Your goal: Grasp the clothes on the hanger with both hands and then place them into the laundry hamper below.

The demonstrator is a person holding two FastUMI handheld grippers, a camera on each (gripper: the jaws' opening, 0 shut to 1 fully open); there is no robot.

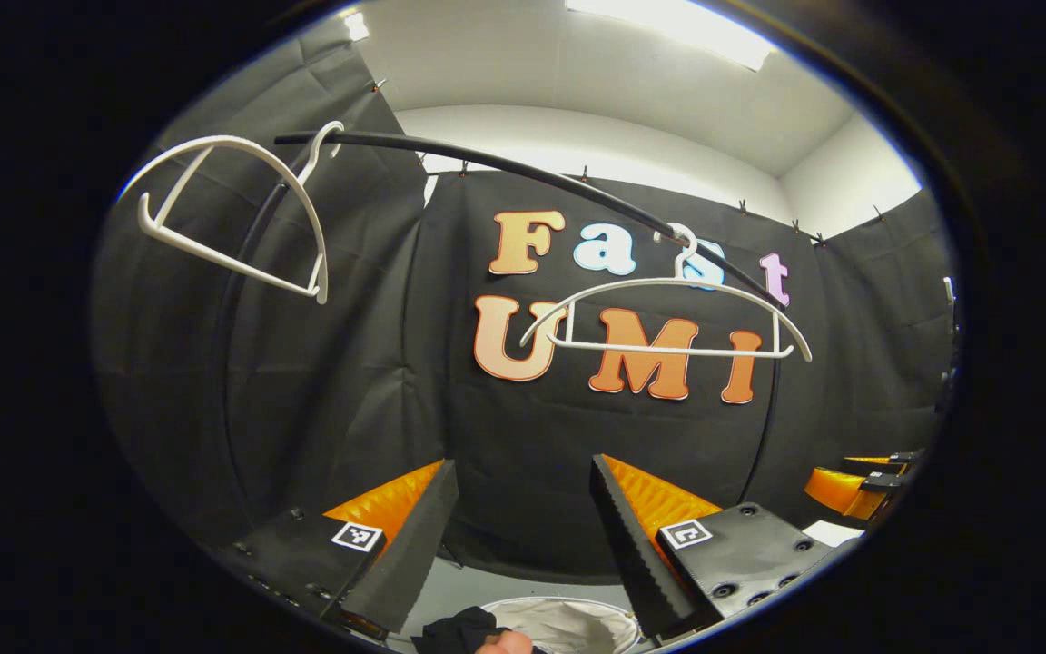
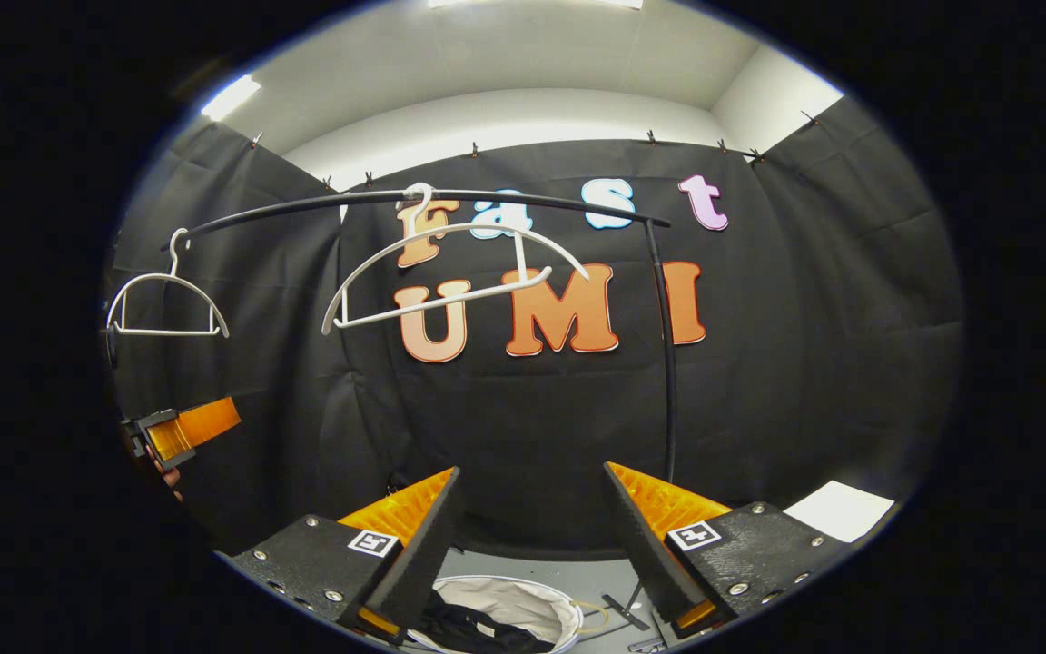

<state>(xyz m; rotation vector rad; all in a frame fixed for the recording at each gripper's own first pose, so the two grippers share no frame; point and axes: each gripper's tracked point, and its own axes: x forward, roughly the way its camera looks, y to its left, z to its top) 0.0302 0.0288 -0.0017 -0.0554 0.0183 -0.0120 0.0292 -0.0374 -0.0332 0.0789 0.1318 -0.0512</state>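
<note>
A: Where are the clothes [image 2: 468,627] seen?

B: In the hamper [image 2: 537,607] below, under bare hangers [image 2: 450,277]. Left gripper [image 1: 523,536] and right gripper [image 2: 532,536] are held spread, empty.

A: Handling?

B: Soft, light cloth is judged; bunched folds would be pinched.

Black cloth walls [image 2: 804,300] pinned below a white wall [image 2: 505,113]. White ceiling [image 1: 577,64] with bright strip light [image 1: 668,23]. Grey floor [image 2: 541,568] below.

Two gripper cameras face the booth's back wall from mid-height, tilted slightly upward.
Both views share the black rail [image 1: 523,173] [image 2: 450,195], two white hangers [image 1: 668,318] [image 2: 450,272] and, at the bottom edge, the hamper [image 1: 577,622] [image 2: 523,604].
</note>
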